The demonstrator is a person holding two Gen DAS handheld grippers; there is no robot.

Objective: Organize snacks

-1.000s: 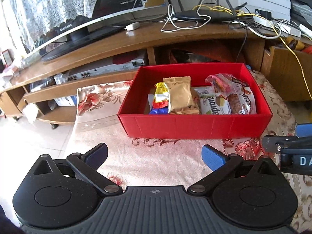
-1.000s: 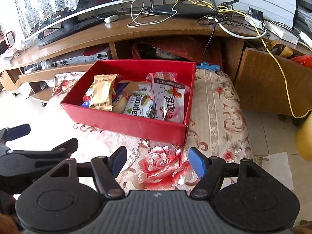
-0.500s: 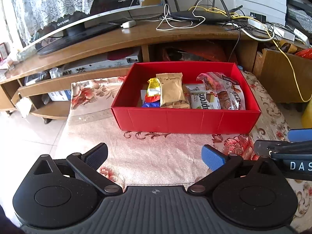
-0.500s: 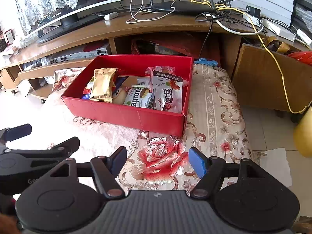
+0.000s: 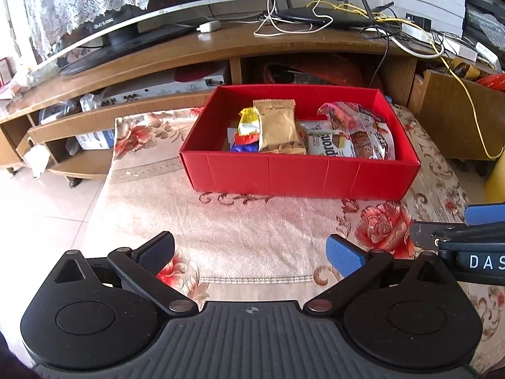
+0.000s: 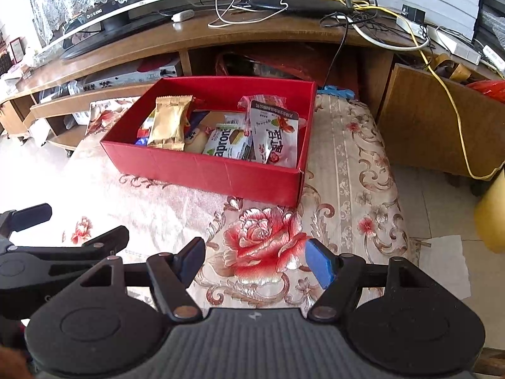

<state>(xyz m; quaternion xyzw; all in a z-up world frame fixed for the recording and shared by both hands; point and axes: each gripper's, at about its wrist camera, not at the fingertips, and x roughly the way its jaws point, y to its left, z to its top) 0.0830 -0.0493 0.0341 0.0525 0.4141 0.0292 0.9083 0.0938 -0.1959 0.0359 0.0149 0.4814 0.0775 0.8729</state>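
Two handheld claws hover side by side over a low table draped in a pale cloth (image 5: 252, 230) patterned with red roses. The left claw (image 5: 249, 251) has its blue-padded fingers spread wide with nothing between them. The right claw (image 6: 254, 257) is also parted and empty, above a large woven rose. Each claw shows at the edge of the other's view, so they sit close together.

Ahead of both claws, well apart from the fingertips, stands an open rectangular red cardboard box (image 5: 300, 177). The snacks lie inside it, likely gathered there to keep them together. A gold foil packet (image 5: 277, 128) rests on top towards the left end of the box. Tucked beside it, further left, is a small yellow, red and blue wrapper (image 5: 247, 129). To its right is a white and green biscuit pack (image 6: 228, 143) with lettering that reads in part "apron"; the rest is hidden. At the right end a white and red pouch (image 6: 274, 135) printed with Chinese characters leans against the box wall.

No snack is visible on the cloth outside the box, so the sorting appears largely done.

Beyond the box a curved wooden TV stand (image 5: 221, 47) carries a dark television (image 5: 142, 9), its bezel writing too small to read. The right claw's body shows the letters "DAS".
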